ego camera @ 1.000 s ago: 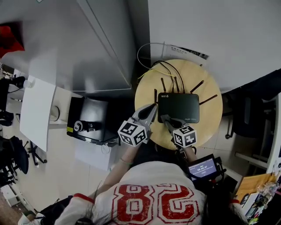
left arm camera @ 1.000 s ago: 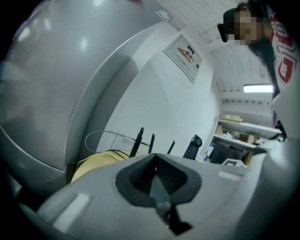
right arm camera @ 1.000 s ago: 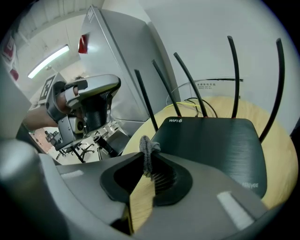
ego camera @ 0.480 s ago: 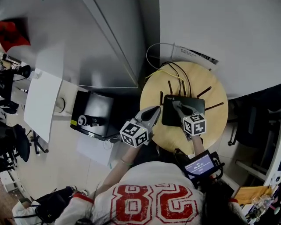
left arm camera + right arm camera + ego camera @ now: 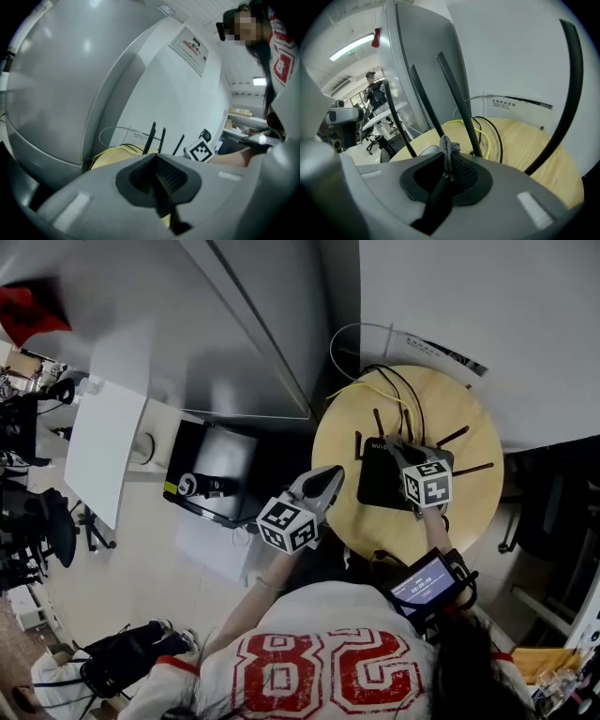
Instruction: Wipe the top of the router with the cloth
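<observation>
The black router [image 5: 375, 487] lies on a round wooden table [image 5: 473, 512], its thin antennas [image 5: 457, 98] pointing up at the back. My right gripper [image 5: 394, 446] is over the router's top near the antennas. It is shut on a small grey cloth [image 5: 448, 146] that sticks up between the jaws of the right gripper [image 5: 449, 166]. My left gripper [image 5: 331, 476] hangs beside the table's left edge, off the router. In its own view the left gripper [image 5: 155, 176] is shut with nothing in it, and the antennas [image 5: 152, 137] stand beyond it.
Yellow and black cables [image 5: 485, 131] run across the table behind the router, and a white cable [image 5: 361, 338] loops by the wall. A grey cabinet [image 5: 253, 324] stands left of the table, with a black box [image 5: 211, 479] on the floor below it. A dark chair [image 5: 553, 493] is at right.
My right gripper has slid with the cloth from the router's front edge across its top toward the antennas. The left gripper has stayed beside the table's left edge.
</observation>
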